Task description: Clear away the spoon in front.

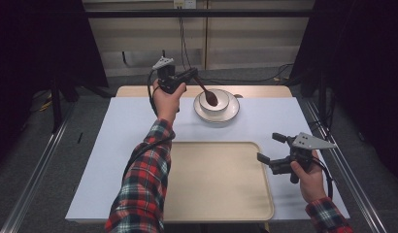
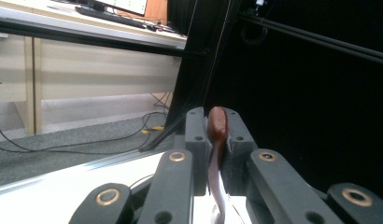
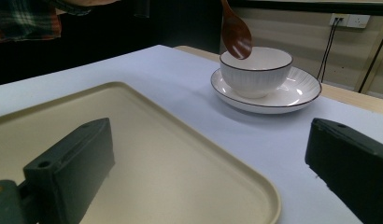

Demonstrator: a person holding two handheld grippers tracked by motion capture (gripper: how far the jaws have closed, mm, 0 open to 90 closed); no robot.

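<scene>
My left gripper (image 1: 191, 74) is raised at the far side of the table, shut on the handle of a brown wooden spoon (image 1: 207, 92). The spoon's head hangs over a white bowl (image 1: 214, 100) that stands on a white plate (image 1: 233, 112). In the left gripper view the spoon handle (image 2: 217, 128) is pinched between the two black jaws. In the right gripper view the spoon head (image 3: 236, 36) hovers just above the rim of the bowl (image 3: 256, 72). My right gripper (image 1: 271, 147) is open near the tray's right edge, with nothing between its fingers.
A large beige tray (image 1: 216, 179) lies at the front middle of the white table (image 1: 124, 131); its corner (image 3: 147, 154) lies under the right gripper's jaws. Cables run along the grey floor behind the table. Dark curtains stand on both sides.
</scene>
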